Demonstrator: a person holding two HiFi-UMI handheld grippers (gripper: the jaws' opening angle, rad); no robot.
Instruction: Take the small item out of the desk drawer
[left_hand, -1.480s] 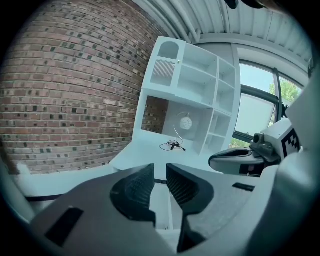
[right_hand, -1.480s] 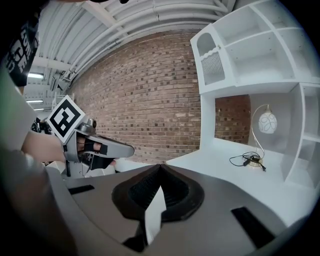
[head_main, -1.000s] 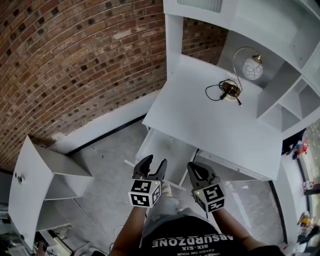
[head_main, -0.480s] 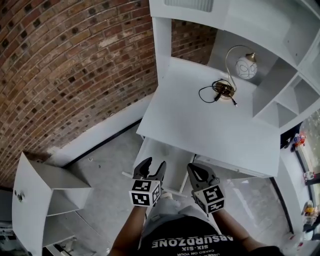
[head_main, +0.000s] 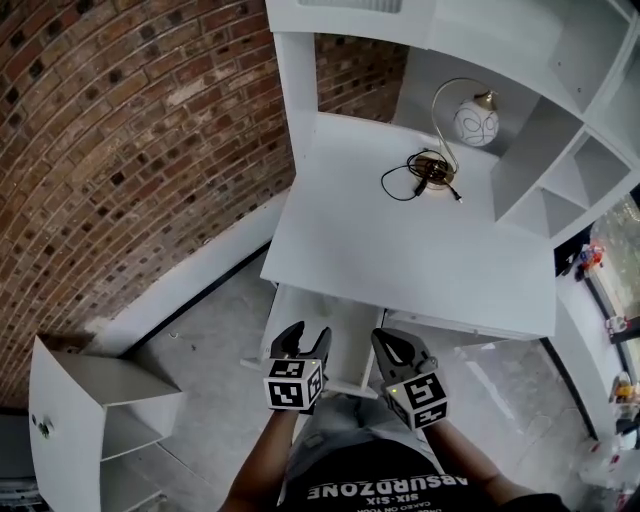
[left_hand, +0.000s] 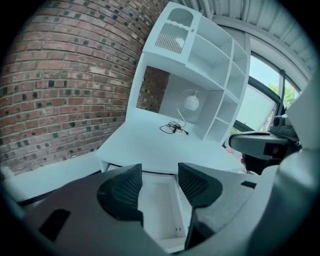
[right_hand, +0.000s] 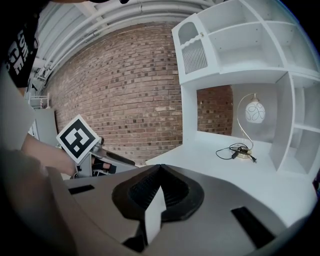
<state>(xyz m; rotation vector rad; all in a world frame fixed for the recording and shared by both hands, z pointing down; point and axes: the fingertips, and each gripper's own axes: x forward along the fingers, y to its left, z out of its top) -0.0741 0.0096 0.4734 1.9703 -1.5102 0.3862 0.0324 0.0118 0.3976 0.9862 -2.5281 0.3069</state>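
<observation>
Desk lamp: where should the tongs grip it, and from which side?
Probably the thin curved stem of the lamp, just above its base, approached from the desk front: the globe shade is round and wide, and shelving crowds its back and right.

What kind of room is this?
Probably a study corner or workroom, maybe unfinished: a white desk with shelves above stands against a red brick wall, a small brass lamp with a round white shade sits on it, and the floor is bare grey concrete.
</observation>
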